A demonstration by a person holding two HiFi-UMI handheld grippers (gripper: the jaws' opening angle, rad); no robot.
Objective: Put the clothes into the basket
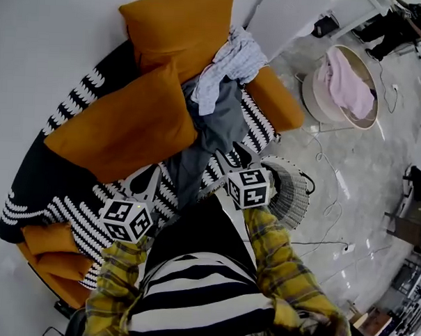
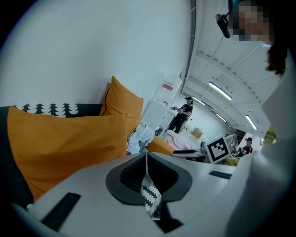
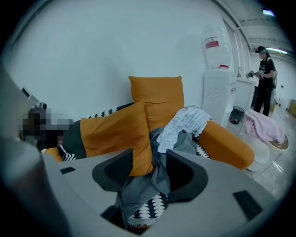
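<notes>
Orange cushions (image 1: 122, 128): two large ones, stacked against the wall side of the sofa, crowding the left edge of the clothes.
Sofa cover (image 1: 69, 213): black and white pattern, bare strip along the front edge under both grippers.
Orange bolster (image 1: 280, 97): bounding the sofa's floor side, just right of the clothes.
Floor (image 1: 349, 177): pale and glossy, open between sofa and basket, crossed by thin cables (image 1: 322, 158).
Grey garment (image 1: 212, 129): stretched out long on the sofa, long axis running from just ahead of the right gripper away toward the far end; near end narrow, far end wider and bunched.
Checked shirt (image 1: 232, 64): crumpled on the grey garment's far end, leaning on the back cushion.
Basket (image 1: 308, 91): round, pale, on the floor well apart from the sofa, tilted with its mouth toward the sofa.
Pink garment (image 1: 346, 86): already lying in the basket, draped over its inside.
Left gripper (image 1: 153, 176): held in a yellow plaid sleeve, angled downward over the patterned cover beside the big cushion; jaws closed together.
Right gripper (image 3: 158, 169): angled more steeply down at the grey garment's near end; jaws standing apart, grey cloth showing in the gap, pads not pressing on it.
</notes>
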